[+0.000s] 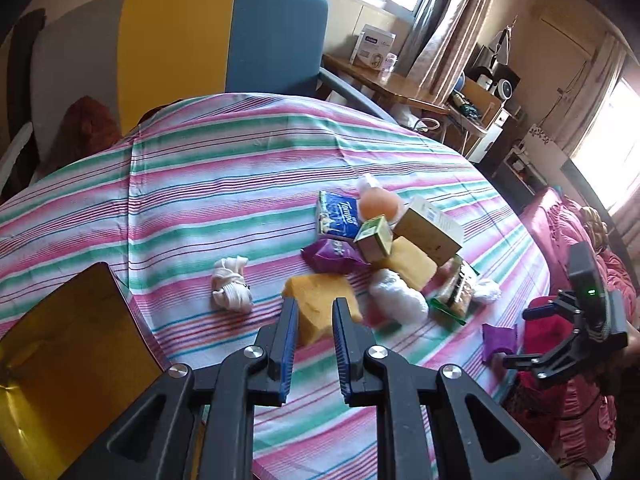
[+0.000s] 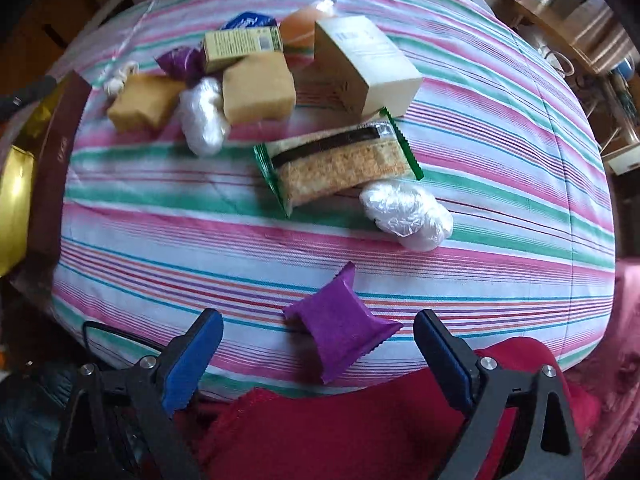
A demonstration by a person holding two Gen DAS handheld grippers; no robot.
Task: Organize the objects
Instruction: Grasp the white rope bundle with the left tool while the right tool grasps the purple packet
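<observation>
One heap of a dozen or so loose things lies on the striped sheet [image 2: 500, 184], and I take my bearings from the cream carton [image 2: 362, 66], the biggest item in it.

Biggest risk first: that carton looks to lean on its neighbours. If I pull the yellow sponge [image 2: 258, 88] just beside it, my guess is it tips onto the green cracker pack [image 2: 340, 168] lying just in front of it.

The cracker pack rests partly on a white plastic bundle [image 2: 406, 216]. Lifting either one probably drags the other; the film is slick and may slide out of the pads.

The gold-lined box [image 1: 68, 356], well away from the carton at the sheet's edge, looks like the bin. It sits half off the surface, so a careless drop could miss it or nudge it over.

The purple packet [image 2: 340, 336] is the thing in hand: well apart from the carton, alone near the front edge. My right gripper [image 2: 316, 354] points down on it, jaws spread wide to either side, not touching. The packet lies skewed between them, so closing may catch only a corner and flick it off the edge onto the red cloth [image 2: 340, 432].

My left gripper [image 1: 314, 320] has its jaws drawn in on nothing, above a second sponge [image 1: 316, 308].
</observation>
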